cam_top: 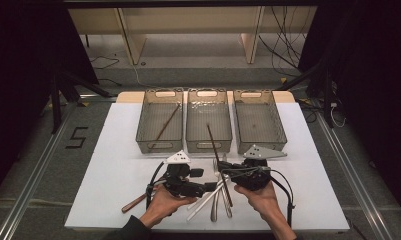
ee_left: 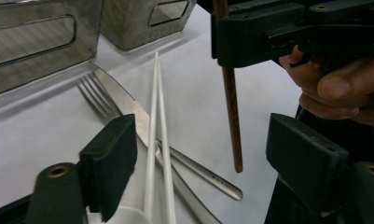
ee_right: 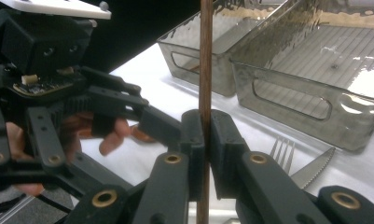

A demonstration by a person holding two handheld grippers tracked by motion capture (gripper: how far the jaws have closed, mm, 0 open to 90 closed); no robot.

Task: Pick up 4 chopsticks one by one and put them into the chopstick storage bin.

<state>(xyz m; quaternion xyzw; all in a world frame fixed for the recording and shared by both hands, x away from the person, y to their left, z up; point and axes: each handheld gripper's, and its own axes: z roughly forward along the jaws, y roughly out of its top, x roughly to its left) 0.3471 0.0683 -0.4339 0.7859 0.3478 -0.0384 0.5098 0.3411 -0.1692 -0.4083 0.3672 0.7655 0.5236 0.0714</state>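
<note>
A "5" (cam_top: 76,137) is marked on the floor left of the table. The right gripper (ee_right: 204,135) pinches a brown chopstick (ee_right: 205,56), held upright above the cutlery. The left gripper (ee_left: 201,154), jaws spread and holding nothing, flanks the white chopsticks (ee_left: 155,116); the brown chopstick's tip hangs between its jaws.

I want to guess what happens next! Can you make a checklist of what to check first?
1. Right gripper shut on the brown wooden chopstick: ok.
2. Left gripper open, nothing pinched: ok.
3. White plastic chopsticks between the left jaws, untouched: ok.
4. Silver metal fork and serrated knife lie under the white pair: not ok, they may get dragged.
5. Middle grey mesh bin has room: ok.
6. Chopstick vertical: cannot tell.
</note>
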